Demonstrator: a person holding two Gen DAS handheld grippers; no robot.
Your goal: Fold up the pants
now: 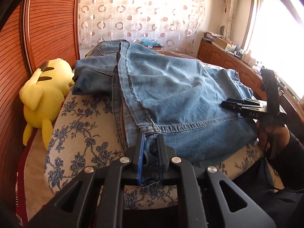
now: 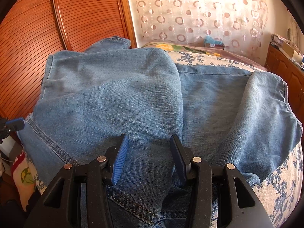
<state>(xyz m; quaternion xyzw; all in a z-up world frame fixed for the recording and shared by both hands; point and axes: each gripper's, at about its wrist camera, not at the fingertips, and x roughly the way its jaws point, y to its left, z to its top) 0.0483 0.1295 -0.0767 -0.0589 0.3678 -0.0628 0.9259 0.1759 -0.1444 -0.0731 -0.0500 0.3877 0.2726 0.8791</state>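
The left gripper [image 1: 151,142] has its jaws drawn close together on a bunched fold of denim at the hem corner of the pants [image 1: 171,87], so the cloth is pinched between the blue pad and the black one; this looks like a grip taken right where the stitched hem meets the side seam, a firm spot that should let the whole edge be lifted or dragged without the fabric slipping. The right gripper [image 2: 148,152] stands with its jaws half apart, one finger on each side of a rise of denim, and the pads do not appear to press on it, so I judge it is resting over the cloth and pinning nothing; in the left wrist view it lies low on the far right edge of the garment, held by a hand [image 1: 273,138] in a dark sleeve. Outward from both tools the pants are spread in a loose double layer, one panel lapped over another with a rumpled ridge between, across a rounded cushion with a blue flower print [image 1: 79,133]. A yellow plush toy [image 1: 43,98] lies beside the cushion on the left, against a slatted wooden panel [image 1: 49,22], well clear of the cloth
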